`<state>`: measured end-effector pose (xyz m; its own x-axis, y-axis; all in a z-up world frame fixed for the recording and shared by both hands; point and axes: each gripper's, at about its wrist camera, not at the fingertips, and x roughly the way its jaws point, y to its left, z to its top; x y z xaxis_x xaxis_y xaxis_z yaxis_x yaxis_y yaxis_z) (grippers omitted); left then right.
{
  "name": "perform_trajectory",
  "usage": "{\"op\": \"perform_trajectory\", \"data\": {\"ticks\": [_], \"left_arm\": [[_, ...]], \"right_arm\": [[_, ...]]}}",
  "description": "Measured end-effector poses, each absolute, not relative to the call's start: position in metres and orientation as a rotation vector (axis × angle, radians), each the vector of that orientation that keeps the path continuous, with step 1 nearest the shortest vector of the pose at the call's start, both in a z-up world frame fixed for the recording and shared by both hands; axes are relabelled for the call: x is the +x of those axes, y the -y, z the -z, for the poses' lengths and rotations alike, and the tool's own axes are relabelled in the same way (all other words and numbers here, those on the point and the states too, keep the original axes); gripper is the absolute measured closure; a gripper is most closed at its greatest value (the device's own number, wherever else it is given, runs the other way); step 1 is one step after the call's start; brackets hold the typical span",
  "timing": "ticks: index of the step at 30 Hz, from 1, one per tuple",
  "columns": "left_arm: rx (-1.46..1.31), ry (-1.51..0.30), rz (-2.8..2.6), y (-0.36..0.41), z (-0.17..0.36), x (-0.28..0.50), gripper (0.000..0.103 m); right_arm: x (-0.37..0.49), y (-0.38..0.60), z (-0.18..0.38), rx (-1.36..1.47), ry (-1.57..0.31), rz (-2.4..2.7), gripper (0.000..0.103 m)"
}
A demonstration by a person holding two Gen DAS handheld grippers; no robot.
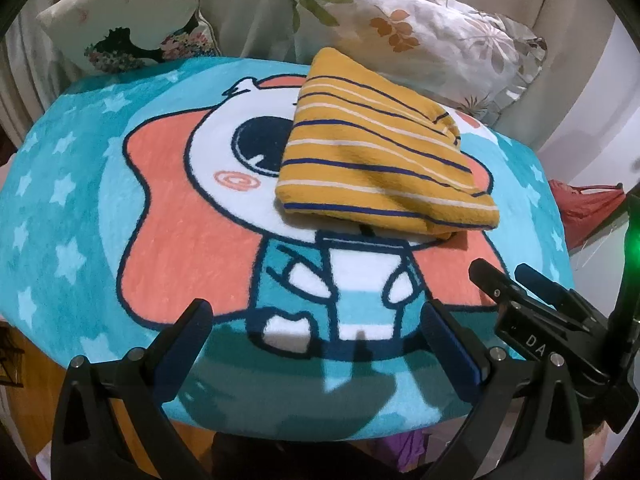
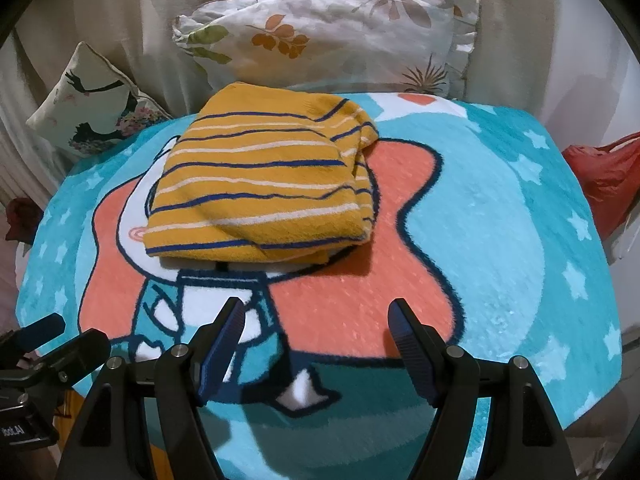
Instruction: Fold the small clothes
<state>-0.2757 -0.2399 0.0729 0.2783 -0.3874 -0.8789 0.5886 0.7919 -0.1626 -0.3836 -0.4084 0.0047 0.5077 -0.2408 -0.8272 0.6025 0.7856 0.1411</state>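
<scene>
Lying: a folded garment (image 1: 384, 152) of mustard cloth with navy and white stripes rests on the blanket (image 1: 80, 208), past both grippers and apart from them.
Garment shape: a thick, layered bundle; its near edge is a rounded fold, and loose edges bunch up on its right side in the right wrist view (image 2: 260, 184).
Garment place: over the cartoon figure's white face, hiding part of the dark eye and reaching onto the coral patch.
Blanket: turquoise fleece with pale stars and a cartoon figure in coral, white and blue; it covers the whole work surface (image 2: 520, 220).
Left gripper (image 1: 316, 320): jaws spread wide, nothing between them; it hangs over the blanket's near edge, tilted down toward the figure's body.
Right gripper (image 2: 318, 318): jaws wide apart and bare, over the coral patch in front of the garment; in the left wrist view it shows at the right edge (image 1: 516, 276).
Fingers: black with blue ribbed pads (image 2: 412, 344).
Pillows: a floral one (image 2: 332, 32) lies behind the garment; a smaller printed one (image 1: 128, 16) sits to its left.
Bag: a red one (image 2: 608, 176) shows beyond the blanket's right side.
Backdrop: pale draped cloth behind the pillows.
</scene>
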Motion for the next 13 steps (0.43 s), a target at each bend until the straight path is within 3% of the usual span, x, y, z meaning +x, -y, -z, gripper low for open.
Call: {"op": "perform_trajectory", "data": {"ticks": [13], "left_arm": [[0.187, -1.134, 0.656, 0.2436, -0.0664, -0.2679, 0.0]], "right_arm": [[-0.3771, 0.4118, -0.0011, 0.451, -0.906, 0.514, 0.024]]}}
